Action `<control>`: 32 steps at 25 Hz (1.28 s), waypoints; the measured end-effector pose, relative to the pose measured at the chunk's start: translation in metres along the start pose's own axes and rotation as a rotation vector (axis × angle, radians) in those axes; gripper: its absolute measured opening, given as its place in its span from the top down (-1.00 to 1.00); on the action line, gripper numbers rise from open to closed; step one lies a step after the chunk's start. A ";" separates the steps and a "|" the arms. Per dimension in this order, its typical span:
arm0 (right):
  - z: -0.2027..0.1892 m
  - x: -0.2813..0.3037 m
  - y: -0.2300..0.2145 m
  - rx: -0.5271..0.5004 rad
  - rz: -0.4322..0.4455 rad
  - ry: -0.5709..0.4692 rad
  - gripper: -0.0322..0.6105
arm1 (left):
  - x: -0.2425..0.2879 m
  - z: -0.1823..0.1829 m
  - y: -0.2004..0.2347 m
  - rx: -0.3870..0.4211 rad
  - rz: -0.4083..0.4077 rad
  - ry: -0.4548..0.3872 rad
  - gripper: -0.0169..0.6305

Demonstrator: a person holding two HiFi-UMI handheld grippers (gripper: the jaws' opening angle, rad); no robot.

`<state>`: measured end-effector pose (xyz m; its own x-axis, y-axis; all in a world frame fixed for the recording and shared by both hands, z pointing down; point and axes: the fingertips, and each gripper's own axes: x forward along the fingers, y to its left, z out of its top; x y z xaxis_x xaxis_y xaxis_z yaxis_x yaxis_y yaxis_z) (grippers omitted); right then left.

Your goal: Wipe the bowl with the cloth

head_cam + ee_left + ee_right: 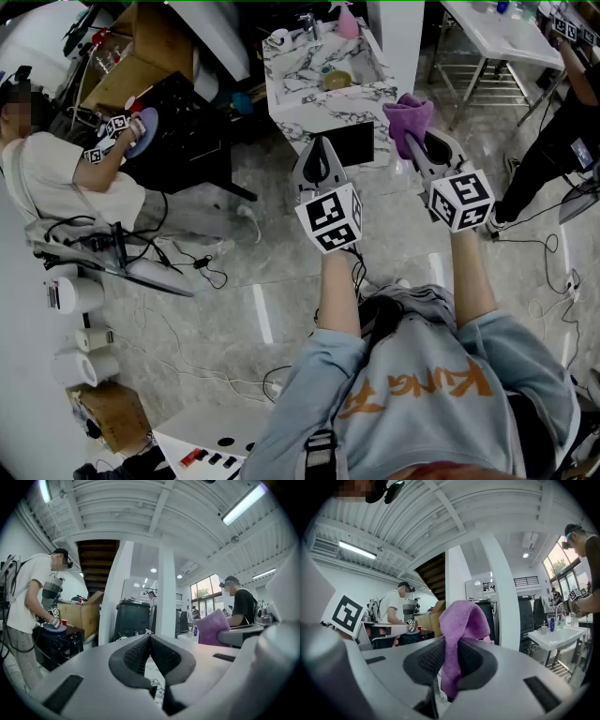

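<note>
Open floor lies around both grippers, which are held just short of the marble counter's (pixel 314 111) near edge. A yellowish bowl (pixel 337 81) sits on it at twelve o'clock from the left gripper (pixel 322 142), whose jaws are together and empty. The right gripper (pixel 413 141) clamps the purple cloth (pixel 409 114), which is bunched and fuzzy and droops over its tips.

Left gripper (pixel 320 142) closed; right gripper (pixel 411 141) pinches cloth (pixel 409 112).

A: Where does the head camera look?
B: Steeply down from my head, over my left gripper (pixel 320 142) and right gripper (pixel 412 142) to the floor (pixel 281 272).
A: And the gripper cameras?
B: Close behind their jaws, facing level across the room; all views share the purple cloth (pixel 457 620).
</note>
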<state>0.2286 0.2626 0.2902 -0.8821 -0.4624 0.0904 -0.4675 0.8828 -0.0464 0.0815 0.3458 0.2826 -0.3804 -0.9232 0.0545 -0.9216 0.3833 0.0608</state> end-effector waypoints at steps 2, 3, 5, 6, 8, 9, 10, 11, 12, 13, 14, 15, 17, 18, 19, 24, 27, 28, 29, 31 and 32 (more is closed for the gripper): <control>0.001 0.004 0.004 -0.011 0.000 0.005 0.67 | 0.002 0.000 0.005 -0.008 -0.006 0.002 0.88; 0.001 0.006 0.006 -0.014 -0.001 0.006 0.67 | 0.003 0.000 0.008 -0.014 -0.011 0.001 0.88; 0.002 0.010 0.008 -0.006 -0.006 0.003 0.67 | 0.005 0.001 0.011 -0.029 -0.026 -0.003 0.88; 0.002 0.012 0.008 0.012 -0.010 -0.004 0.67 | 0.006 0.002 0.012 -0.042 -0.040 -0.009 0.88; 0.004 0.015 0.008 0.056 -0.019 -0.019 0.67 | 0.007 0.004 0.013 -0.085 -0.082 -0.027 0.88; 0.004 0.017 0.008 0.066 -0.024 -0.022 0.67 | 0.008 0.006 0.015 -0.111 -0.104 -0.038 0.88; 0.005 0.020 0.009 0.067 -0.028 -0.021 0.67 | 0.009 0.007 0.018 -0.135 -0.120 -0.047 0.88; 0.005 0.023 0.011 0.064 -0.032 -0.019 0.67 | 0.009 0.008 0.023 -0.156 -0.131 -0.054 0.88; 0.006 0.027 0.013 0.064 -0.035 -0.019 0.67 | 0.009 0.008 0.028 -0.173 -0.138 -0.057 0.88; 0.007 0.030 0.016 0.066 -0.036 -0.022 0.67 | 0.010 0.008 0.034 -0.186 -0.142 -0.058 0.88; 0.009 0.034 0.019 0.068 -0.037 -0.025 0.67 | 0.010 0.008 0.040 -0.195 -0.146 -0.058 0.88; 0.010 0.038 0.022 0.068 -0.039 -0.027 0.67 | 0.010 0.007 0.046 -0.199 -0.151 -0.057 0.88; 0.014 0.046 0.030 0.066 -0.039 -0.034 0.67 | 0.009 0.004 0.058 -0.195 -0.158 -0.048 0.88; 0.016 0.049 0.035 0.065 -0.036 -0.040 0.67 | 0.010 0.003 0.065 -0.189 -0.159 -0.042 0.88; 0.019 0.054 0.039 0.064 -0.033 -0.046 0.67 | 0.010 0.003 0.072 -0.183 -0.157 -0.038 0.88; 0.038 0.070 0.044 0.058 -0.040 -0.072 0.67 | 0.015 0.007 0.099 -0.174 -0.155 -0.034 0.88; 0.050 0.076 0.049 0.035 -0.039 -0.097 0.67 | 0.017 0.016 0.111 -0.177 -0.154 -0.064 0.88; 0.052 0.078 0.050 0.029 -0.038 -0.102 0.67 | 0.017 0.018 0.113 -0.178 -0.157 -0.071 0.88; 0.054 0.080 0.050 0.026 -0.036 -0.106 0.67 | 0.018 0.018 0.113 -0.179 -0.161 -0.077 0.88; 0.055 0.087 0.046 0.025 -0.034 -0.110 0.67 | 0.023 0.020 0.113 -0.183 -0.175 -0.093 0.88; 0.056 0.093 0.043 0.025 -0.032 -0.113 0.67 | 0.026 0.022 0.113 -0.184 -0.186 -0.107 0.88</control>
<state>0.1236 0.2527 0.2406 -0.8669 -0.4981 -0.0205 -0.4957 0.8656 -0.0705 -0.0343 0.3641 0.2688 -0.2211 -0.9720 -0.0793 -0.9505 0.1966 0.2404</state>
